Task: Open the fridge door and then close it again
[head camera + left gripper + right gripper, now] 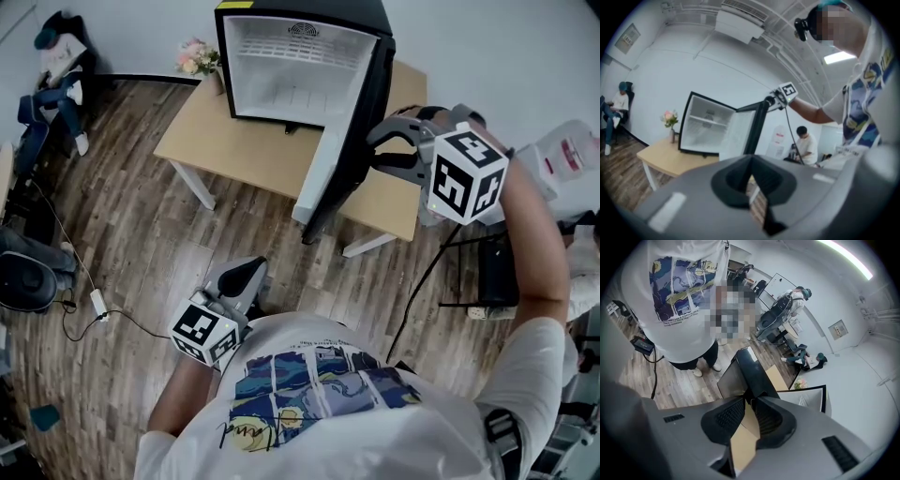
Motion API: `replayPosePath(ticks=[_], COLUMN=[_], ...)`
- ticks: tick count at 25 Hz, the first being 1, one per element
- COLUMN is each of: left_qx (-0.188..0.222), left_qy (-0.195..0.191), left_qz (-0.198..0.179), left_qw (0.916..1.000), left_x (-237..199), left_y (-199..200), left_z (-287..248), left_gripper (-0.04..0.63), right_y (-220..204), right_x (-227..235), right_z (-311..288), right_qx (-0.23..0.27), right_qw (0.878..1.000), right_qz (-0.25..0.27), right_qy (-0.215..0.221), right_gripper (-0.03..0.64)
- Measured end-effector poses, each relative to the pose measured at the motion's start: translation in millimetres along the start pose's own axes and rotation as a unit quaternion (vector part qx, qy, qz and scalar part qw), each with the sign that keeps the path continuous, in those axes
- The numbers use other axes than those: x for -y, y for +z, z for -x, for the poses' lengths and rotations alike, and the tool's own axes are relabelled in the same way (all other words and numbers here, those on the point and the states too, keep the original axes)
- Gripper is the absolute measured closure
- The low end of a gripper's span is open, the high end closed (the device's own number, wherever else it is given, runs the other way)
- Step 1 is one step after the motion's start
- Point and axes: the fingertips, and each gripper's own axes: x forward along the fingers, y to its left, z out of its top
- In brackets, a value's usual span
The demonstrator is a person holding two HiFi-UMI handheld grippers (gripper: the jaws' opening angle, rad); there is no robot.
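Room: wood-plank floor (141, 234), pale walls. 1 tan table (244, 145) on white legs stands against the far wall. A small vase of pink flowers (197, 58) sits at its back left corner. 1 person (56, 75) is seated by the wall at far left. A thin cable (66, 253) trails over the floor on that side.

Fridge (300, 56): black compact unit, on the table towards the back. White interior is exposed and the shelves look bare.

Fridge door (352, 141): swung wide open, hinged on the right side of the unit. White liner faces left, black outer face faces right. Its free edge reaches past the table's front edge.

Right gripper (375, 145): held high on an outstretched arm, at the black outer side of the door near its top edge. In the right gripper view the 2 jaws are drawn together at the tips. Only a thin wedge of tan table shows between the pads, with the door's top corner just beyond them. Nothing is clamped.

Left gripper (246, 277): held low, close to the person's torso, well apart from the table. The left gripper view shows its jaws closed tip to tip, with only floor visible in the gap behind them.
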Motion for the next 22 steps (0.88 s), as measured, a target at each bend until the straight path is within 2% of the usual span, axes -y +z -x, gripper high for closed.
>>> replayPosePath(ticks=[13, 22], left_qx=[0.002, -0.001], left_qy=[-0.02, -0.031], left_qz=[-0.007, -0.009], left_qw=[0.9998, 0.9995], left_x=[-54, -81], left_y=[21, 27], left_z=[16, 31], left_gripper=[0.586, 0.586], right_y=[30, 43], right_x=[48, 83], right_z=[-34, -58], right_qx=[0.005, 0.006], right_qw=[1.0, 0.998], right_qz=[-0.027, -0.066], right_qy=[0.011, 0.01], right_gripper=[0.561, 0.565])
